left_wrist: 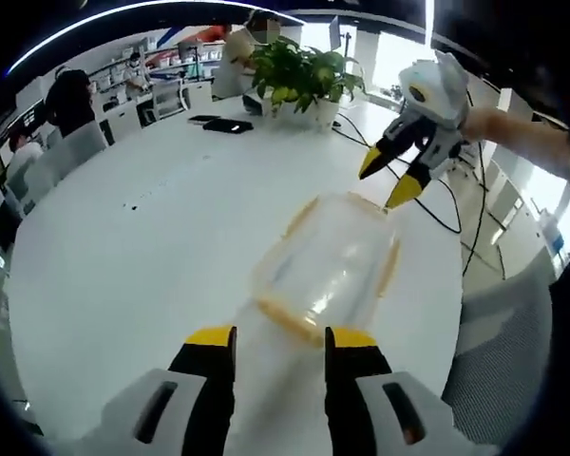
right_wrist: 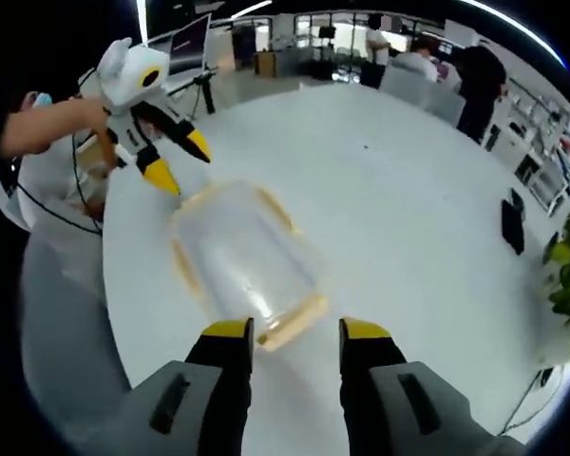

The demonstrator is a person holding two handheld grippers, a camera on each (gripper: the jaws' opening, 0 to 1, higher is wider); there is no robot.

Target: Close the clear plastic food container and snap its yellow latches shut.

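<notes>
The clear plastic food container stands on the white table, with yellow latches along its edges; blur hides whether they are snapped. In the left gripper view my left gripper is open, its yellow tips on either side of the container's near end. My right gripper hangs open just past the far end, held by a hand. In the right gripper view the container lies just ahead of my open right gripper, and the left gripper is open at the container's far corner.
A potted plant and flat black items sit at the table's far side, where people sit on chairs. Black cables trail over the table edge beside the right gripper. Another black item lies near the table's right edge.
</notes>
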